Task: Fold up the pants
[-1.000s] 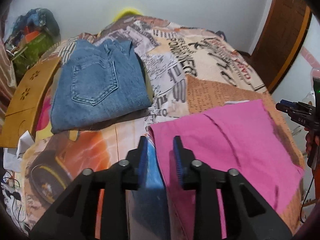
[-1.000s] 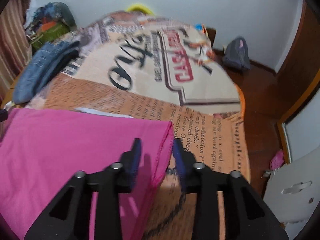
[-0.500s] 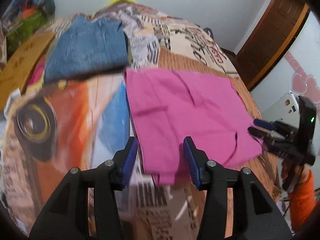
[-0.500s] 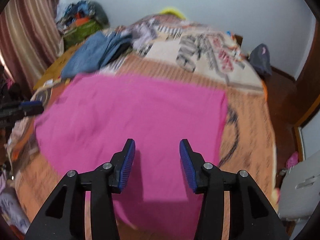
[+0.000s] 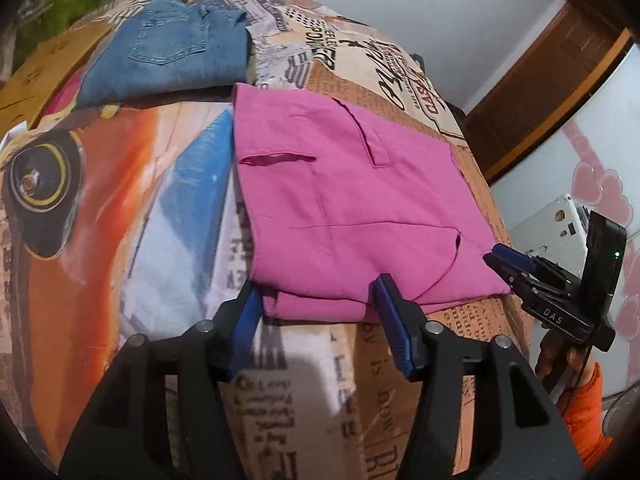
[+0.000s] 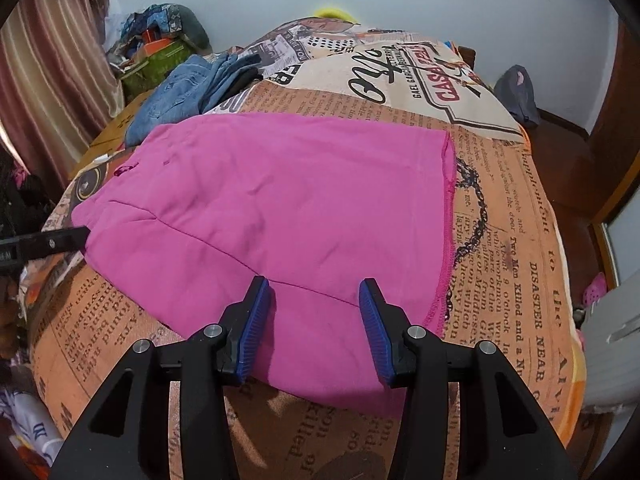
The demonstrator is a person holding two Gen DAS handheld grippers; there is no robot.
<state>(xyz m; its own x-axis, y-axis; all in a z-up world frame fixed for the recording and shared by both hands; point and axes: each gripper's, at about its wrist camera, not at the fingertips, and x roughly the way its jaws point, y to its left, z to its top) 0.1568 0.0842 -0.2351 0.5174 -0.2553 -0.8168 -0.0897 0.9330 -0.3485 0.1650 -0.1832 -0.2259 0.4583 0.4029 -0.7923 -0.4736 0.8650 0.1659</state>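
Just beyond both parted grippers, pink pants [image 5: 352,200] lie folded flat.

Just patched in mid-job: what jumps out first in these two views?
The bright pink pants lie folded flat on the near part of the printed bedspread. Both grippers hang at their near edge with nothing between the pads: the left gripper, jaws opening, and the right gripper. Folded blue jeans lie at the bed's far left.
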